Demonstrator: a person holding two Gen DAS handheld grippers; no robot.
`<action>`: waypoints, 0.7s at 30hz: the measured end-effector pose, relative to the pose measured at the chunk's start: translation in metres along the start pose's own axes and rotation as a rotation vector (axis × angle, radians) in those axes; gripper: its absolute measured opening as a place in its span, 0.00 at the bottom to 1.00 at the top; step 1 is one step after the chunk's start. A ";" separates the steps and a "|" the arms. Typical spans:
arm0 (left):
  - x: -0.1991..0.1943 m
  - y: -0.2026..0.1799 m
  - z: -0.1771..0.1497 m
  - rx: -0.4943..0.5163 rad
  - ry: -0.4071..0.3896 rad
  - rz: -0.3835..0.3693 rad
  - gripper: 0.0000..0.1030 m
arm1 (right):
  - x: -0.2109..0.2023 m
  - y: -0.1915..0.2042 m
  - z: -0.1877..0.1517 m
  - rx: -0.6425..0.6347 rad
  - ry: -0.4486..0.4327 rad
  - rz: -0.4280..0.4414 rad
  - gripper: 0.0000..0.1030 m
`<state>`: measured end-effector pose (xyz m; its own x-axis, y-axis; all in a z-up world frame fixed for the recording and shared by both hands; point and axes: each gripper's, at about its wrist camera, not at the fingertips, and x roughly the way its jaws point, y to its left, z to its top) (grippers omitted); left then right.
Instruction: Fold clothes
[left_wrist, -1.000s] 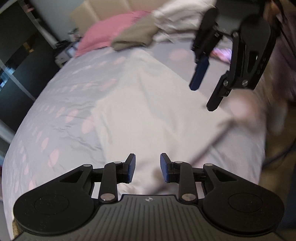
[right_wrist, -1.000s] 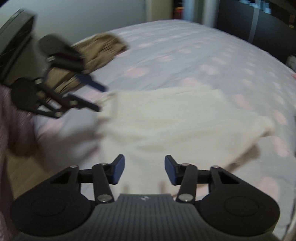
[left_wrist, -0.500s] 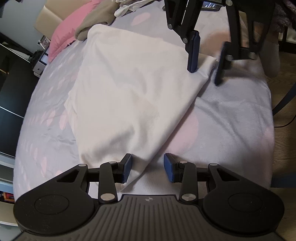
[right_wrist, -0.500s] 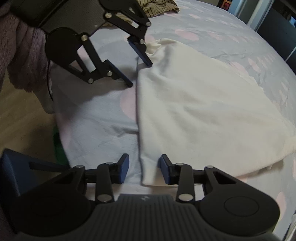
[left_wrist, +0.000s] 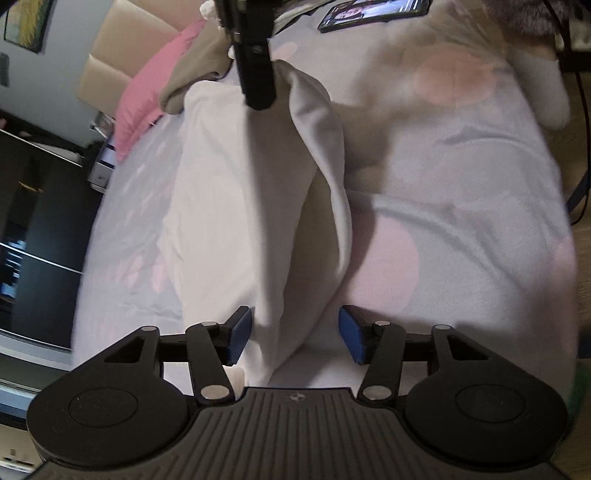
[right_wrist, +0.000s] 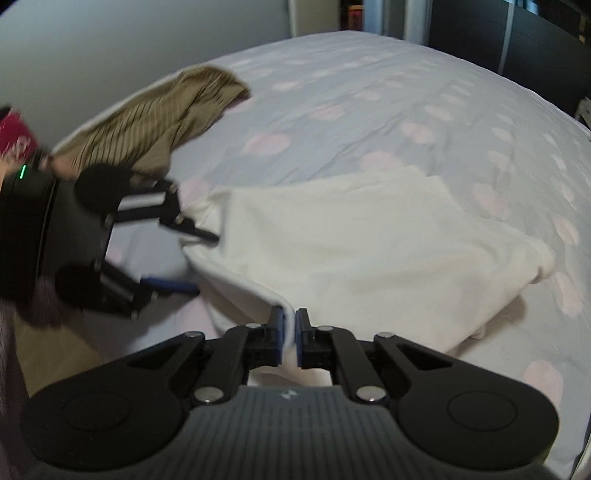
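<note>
Cloth (right_wrist: 351, 251) near edge pinched by right gripper (right_wrist: 289, 332); left gripper (left_wrist: 293, 334) agape, probably straddling its corner—close it before lifting evenly.

Legible text: none.

- Phone (left_wrist: 373, 13), on the bed (left_wrist: 461, 177), top of the left wrist view: screen lit, content blurred, nothing readable.
- Left tongs body (left_wrist: 297, 397): small round emblem at the centre of the ribbed housing; no letters made out.
- Right tongs body (right_wrist: 288, 394): small emblem at the same spot; unreadable.
- Red item (right_wrist: 14, 134), left edge of the right wrist view: white marks on it, too blurred to read.
- Green light (right_wrist: 23, 171) on the left tongs' housing, seen in the right wrist view: a plain bar, no character.
</note>
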<state>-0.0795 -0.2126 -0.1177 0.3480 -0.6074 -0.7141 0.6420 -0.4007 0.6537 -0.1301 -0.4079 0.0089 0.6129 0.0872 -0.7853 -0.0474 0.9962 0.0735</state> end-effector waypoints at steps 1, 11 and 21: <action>0.001 -0.002 0.000 0.013 -0.001 0.009 0.49 | -0.001 -0.002 0.001 0.002 -0.001 0.001 0.07; 0.002 0.027 -0.008 0.006 0.079 0.041 0.25 | 0.002 0.023 -0.018 -0.113 0.104 0.044 0.07; 0.009 0.021 -0.020 0.111 0.123 0.040 0.21 | 0.027 0.061 -0.043 -0.207 0.160 0.018 0.37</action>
<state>-0.0498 -0.2127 -0.1152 0.4568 -0.5385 -0.7081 0.5492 -0.4554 0.7007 -0.1501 -0.3449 -0.0340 0.4787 0.0882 -0.8735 -0.2279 0.9733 -0.0265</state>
